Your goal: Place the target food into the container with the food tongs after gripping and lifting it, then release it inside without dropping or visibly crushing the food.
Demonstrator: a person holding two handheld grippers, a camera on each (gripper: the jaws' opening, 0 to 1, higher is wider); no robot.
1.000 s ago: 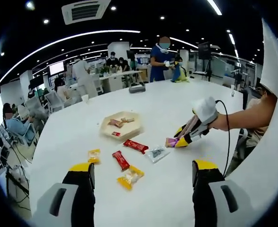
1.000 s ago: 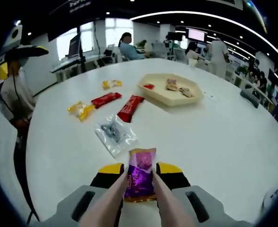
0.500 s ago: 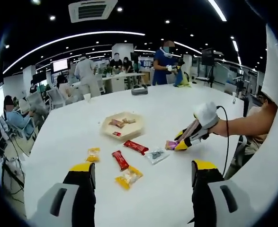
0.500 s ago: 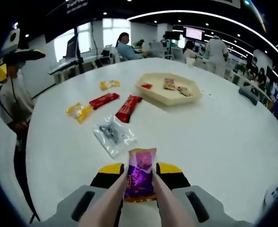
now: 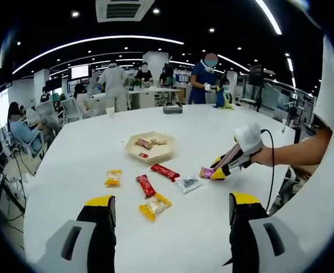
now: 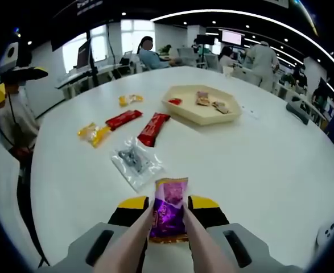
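My right gripper [image 6: 168,206] is shut on a pair of pinkish food tongs [image 6: 137,240], whose tips pinch a purple snack packet [image 6: 168,212] just above the white table [image 6: 269,170]. A beige hexagonal tray [image 6: 196,114] with a few snacks in it lies farther ahead. In the left gripper view the right gripper [image 5: 221,171] comes in from the right, holding the tongs and the purple packet [image 5: 205,172] to the right of the tray [image 5: 133,149]. My left gripper [image 5: 169,205] hangs open over the near table, with nothing between its jaws.
Loose on the table lie a clear packet [image 6: 135,160], two red bars [image 6: 154,128] [image 6: 124,118] and two yellow packets [image 6: 95,132] [image 6: 131,99], between the tongs and the tray. People sit and stand at desks behind the table.
Both views have shifted slightly with the hands. The purple packet stays pinched in the tongs, and the packets on the table have not moved.
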